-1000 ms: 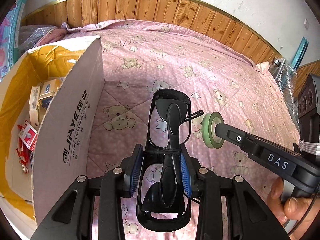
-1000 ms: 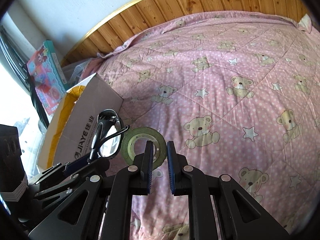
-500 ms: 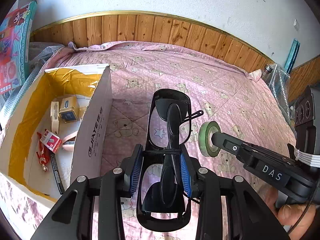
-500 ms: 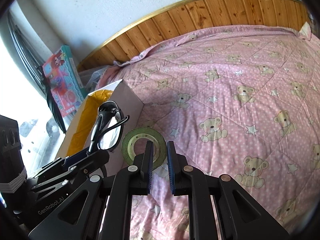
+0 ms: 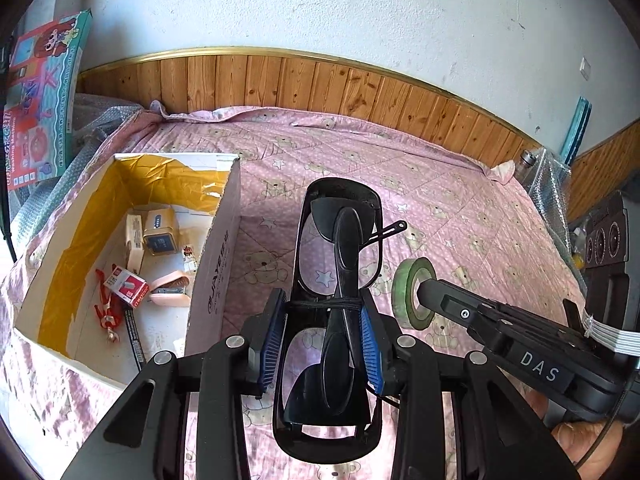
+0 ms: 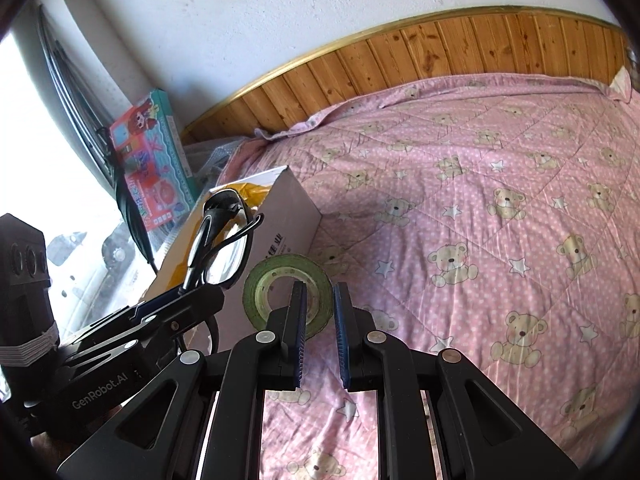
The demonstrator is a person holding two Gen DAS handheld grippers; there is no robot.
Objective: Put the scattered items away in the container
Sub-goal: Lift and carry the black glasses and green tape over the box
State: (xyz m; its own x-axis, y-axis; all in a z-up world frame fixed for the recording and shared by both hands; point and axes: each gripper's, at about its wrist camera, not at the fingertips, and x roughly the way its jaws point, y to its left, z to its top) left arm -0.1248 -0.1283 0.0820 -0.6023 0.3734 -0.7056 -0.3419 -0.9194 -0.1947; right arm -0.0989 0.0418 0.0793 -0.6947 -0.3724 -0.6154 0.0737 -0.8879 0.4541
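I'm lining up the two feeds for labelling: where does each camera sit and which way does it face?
Left wrist: on the left tool, facing the bed and open box; its fingers grip glasses.
Right wrist: on the right tool, facing the bed and wall; its fingers grip a tape roll.
Shared: box, glasses, tape roll, each other's tool.

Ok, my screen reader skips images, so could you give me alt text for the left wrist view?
The left gripper clamps folded black glasses above a pink teddy-bear bedspread. To its left sits an open cardboard box holding small packets; on the right, the right gripper holds a green tape roll.
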